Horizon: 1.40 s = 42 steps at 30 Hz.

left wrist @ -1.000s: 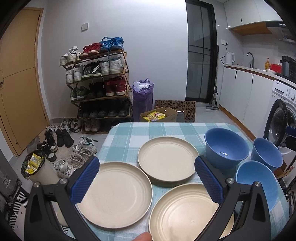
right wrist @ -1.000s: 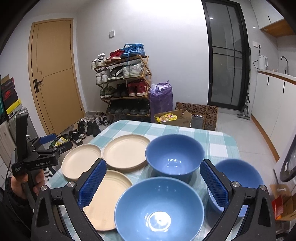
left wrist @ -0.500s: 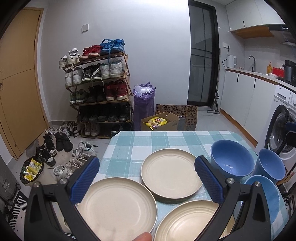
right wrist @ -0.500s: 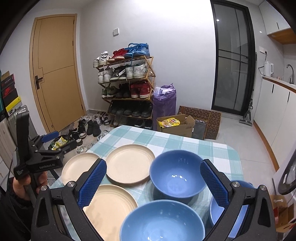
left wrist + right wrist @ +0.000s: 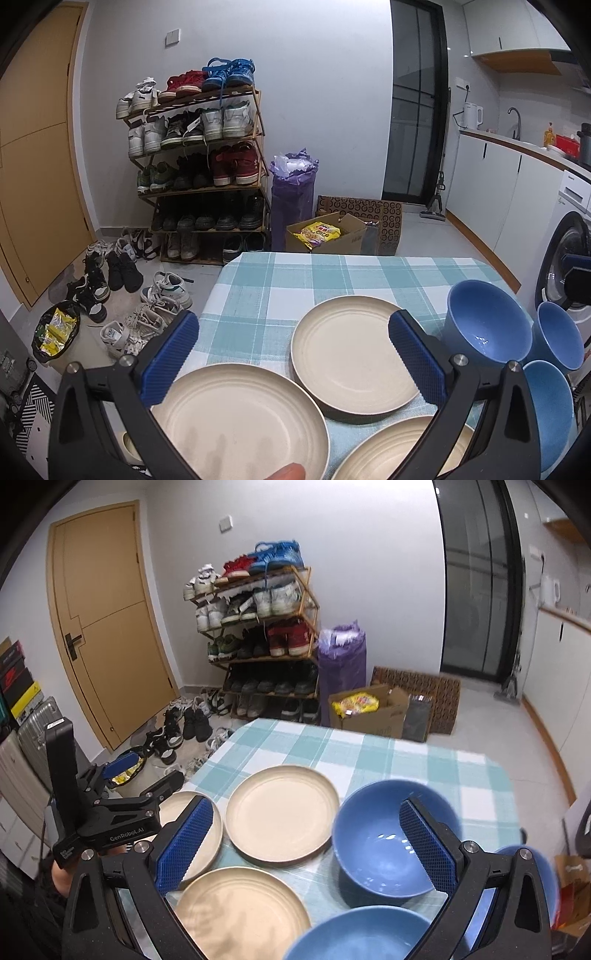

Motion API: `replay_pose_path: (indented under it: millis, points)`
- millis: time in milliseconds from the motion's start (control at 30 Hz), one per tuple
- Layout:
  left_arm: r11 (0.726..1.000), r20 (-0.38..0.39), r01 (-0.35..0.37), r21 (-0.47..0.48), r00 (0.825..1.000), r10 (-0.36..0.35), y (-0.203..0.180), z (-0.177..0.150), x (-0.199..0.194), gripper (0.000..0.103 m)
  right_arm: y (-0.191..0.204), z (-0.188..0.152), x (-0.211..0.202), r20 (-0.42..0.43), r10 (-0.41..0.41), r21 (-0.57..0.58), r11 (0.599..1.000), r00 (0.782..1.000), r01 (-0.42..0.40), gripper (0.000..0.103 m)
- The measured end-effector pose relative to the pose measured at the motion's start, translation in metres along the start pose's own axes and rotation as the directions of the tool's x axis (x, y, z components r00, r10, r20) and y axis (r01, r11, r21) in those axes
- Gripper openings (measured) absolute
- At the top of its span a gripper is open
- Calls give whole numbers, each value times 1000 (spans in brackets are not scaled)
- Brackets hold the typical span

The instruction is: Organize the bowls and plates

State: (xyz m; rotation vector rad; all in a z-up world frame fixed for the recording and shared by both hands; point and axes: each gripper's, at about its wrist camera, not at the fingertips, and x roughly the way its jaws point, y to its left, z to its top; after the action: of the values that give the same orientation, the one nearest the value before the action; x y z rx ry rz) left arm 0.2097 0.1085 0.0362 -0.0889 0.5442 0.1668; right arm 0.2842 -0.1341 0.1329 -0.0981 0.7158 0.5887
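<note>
Both cameras rose and tipped back over the last second, so the dishes slid toward the bottom of each frame and more of the far counter (image 5: 332, 273) showed. You held the left gripper (image 5: 291, 350) with its jaws spread wide and empty, above the gap between the lower-left plate (image 5: 240, 417) and the centre plate (image 5: 351, 350). A third plate (image 5: 391, 450) sat at the bottom edge. The right gripper (image 5: 306, 838) was likewise wide and holding nothing, framing the centre plate (image 5: 282, 812) and the far bowl (image 5: 388, 845). Two more bowls, the near bowl (image 5: 354, 934) and the right-edge bowl (image 5: 546, 878), crowded the lower right corner. Plates lay flat on the left and bowls on the right, each apart and unstacked, which I judge left stacking like with like undone. Pulling back probably gave you a view of the whole set before you chose a first piece.
</note>
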Motion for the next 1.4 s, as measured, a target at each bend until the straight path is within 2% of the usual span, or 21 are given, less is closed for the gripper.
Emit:
replay_pose_path:
  millis: [233, 367, 500, 767, 1000, 1067, 1133, 1267, 1400]
  points:
    - [1000, -45, 1, 11, 999, 0, 4, -1, 21, 103, 0, -3, 43, -80, 34, 12, 999, 996, -34, 103]
    - [1000, -76, 24, 6, 997, -23, 9, -5, 31, 103, -2, -6, 63, -121, 38, 32, 999, 992, -35, 102]
    - [1000, -86, 15, -4, 996, -15, 13, -8, 38, 103, 0, -4, 82, -143, 38, 29, 999, 989, -34, 103]
    - [1000, -113, -12, -15, 994, 10, 22, -13, 53, 103, 7, -11, 118, -232, 30, -19, 999, 972, -35, 103]
    - [999, -128, -24, -30, 992, 20, 31, -13, 63, 103, 10, -14, 141, -287, 64, -10, 998, 956, -69, 102]
    - [999, -131, -23, -36, 991, 18, 33, -13, 66, 103, 11, -15, 147, -300, 67, -11, 997, 952, -73, 98]
    - [999, -131, -27, -38, 991, 22, 34, -14, 68, 103, 11, -16, 155, -327, 76, 1, 997, 942, -80, 84]
    - [999, -143, -32, -36, 989, 26, 34, -17, 77, 100, 10, -20, 168, -364, 74, 12, 997, 928, -75, 83]
    - [1000, -174, -16, -26, 985, 11, 31, -20, 88, 93, 10, -27, 181, -405, 37, -10, 999, 914, -45, 82]
